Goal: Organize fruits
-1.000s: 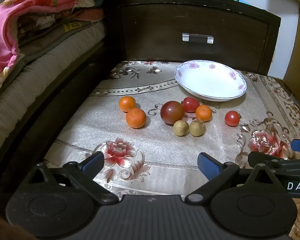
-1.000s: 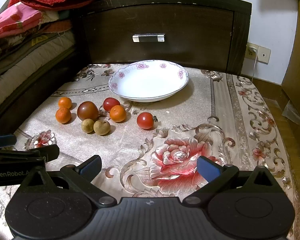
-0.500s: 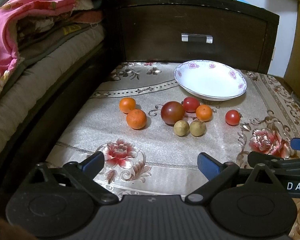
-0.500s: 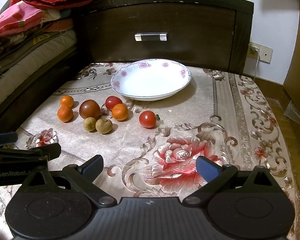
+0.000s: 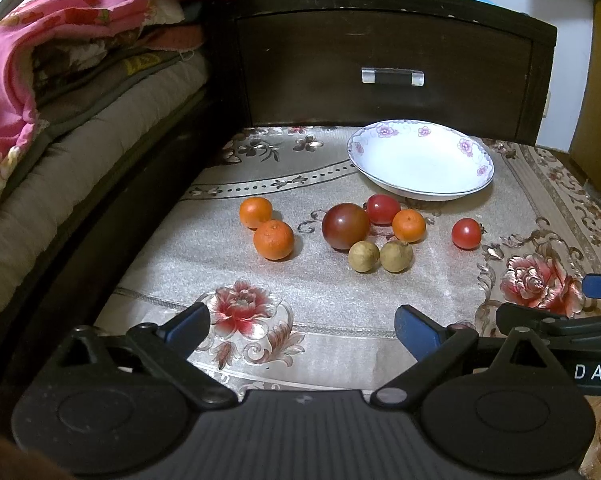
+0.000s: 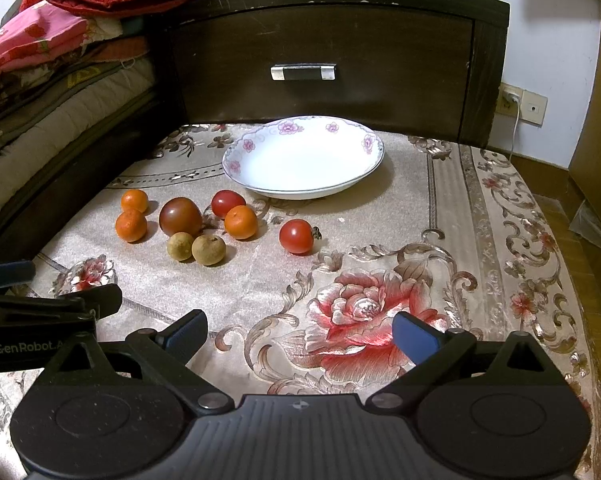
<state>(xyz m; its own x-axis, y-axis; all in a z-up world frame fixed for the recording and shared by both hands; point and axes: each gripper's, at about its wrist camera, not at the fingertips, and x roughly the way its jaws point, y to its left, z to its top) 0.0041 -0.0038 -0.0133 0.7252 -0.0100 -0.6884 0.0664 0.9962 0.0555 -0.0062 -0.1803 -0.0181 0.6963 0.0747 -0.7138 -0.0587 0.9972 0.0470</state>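
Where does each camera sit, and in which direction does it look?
Left wrist: on the left gripper, low over the cloth's near left, facing the fruits and dark drawer front; its open fingers and the right gripper's side show.
Right wrist: on the right gripper, further right, facing the same way; its open fingers and the left gripper's side show.
Both share the white bowl, fruits and drawer.

White letters "DAS" on the black body of the right gripper [image 5: 580, 312], at 4 o'clock in the left wrist view (cut off by the frame edge). White "GenRobot.A" on the black body of the left gripper [image 6: 40, 292], at 8 o'clock in the right wrist view (trailing letters hidden). Nothing else legible.
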